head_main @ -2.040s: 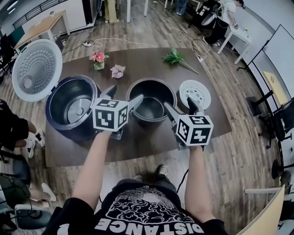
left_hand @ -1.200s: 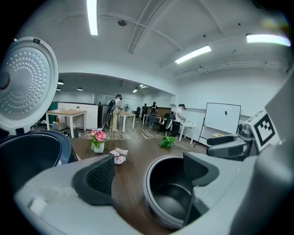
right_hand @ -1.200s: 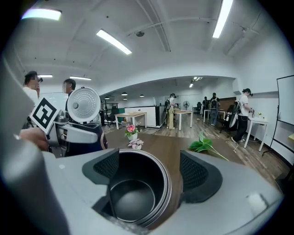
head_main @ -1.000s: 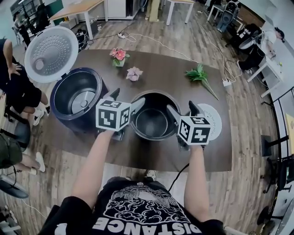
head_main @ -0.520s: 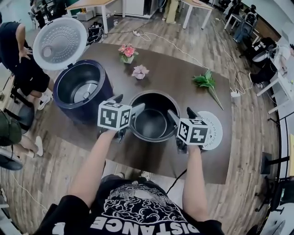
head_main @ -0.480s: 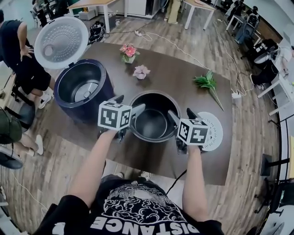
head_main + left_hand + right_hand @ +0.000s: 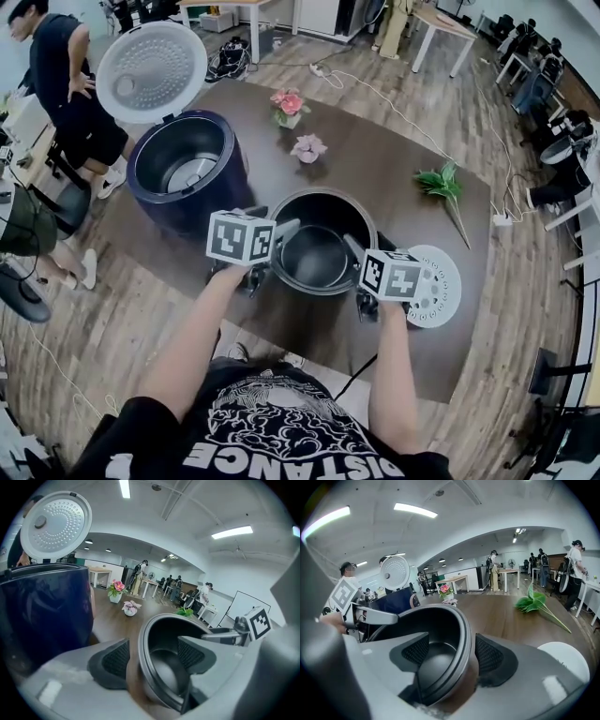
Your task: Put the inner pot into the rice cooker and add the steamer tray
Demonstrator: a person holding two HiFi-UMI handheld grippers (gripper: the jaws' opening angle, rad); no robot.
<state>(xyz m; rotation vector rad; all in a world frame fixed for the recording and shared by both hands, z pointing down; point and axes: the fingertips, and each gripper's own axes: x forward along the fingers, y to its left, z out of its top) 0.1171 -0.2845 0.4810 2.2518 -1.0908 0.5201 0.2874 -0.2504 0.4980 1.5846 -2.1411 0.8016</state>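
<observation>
Wood-plank flooring (image 7: 122, 309) surrounds a dark brown table (image 7: 375, 169) in an open workroom. White desks stand at the far side, cables (image 7: 375, 89) trail across the floor, and strip lights (image 7: 232, 531) run along the ceiling. A bystander (image 7: 66, 84) stands off the table's left end.

On the table:
- Navy rice cooker (image 7: 187, 173) at left, perforated lid (image 7: 152, 73) raised, cavity open.
- Dark inner pot (image 7: 322, 242) at centre, resting on the table just right of the cooker.
- White steamer tray (image 7: 436, 286) lying flat to the pot's right.
- Pink potted flowers (image 7: 288, 105), a paler bloom (image 7: 307, 147) and a green sprig (image 7: 441, 183) further back.

The left gripper (image 7: 153, 656) and right gripper (image 7: 451, 651) each straddle the pot's rim on opposite sides, one pad inside and one outside. Their jaws have just been closing, but the pads are not yet clamped on the rim.

Writing: the shirt reads "DISTANCE", seen upside down. The gripper cubes carry only black-and-white markers.
</observation>
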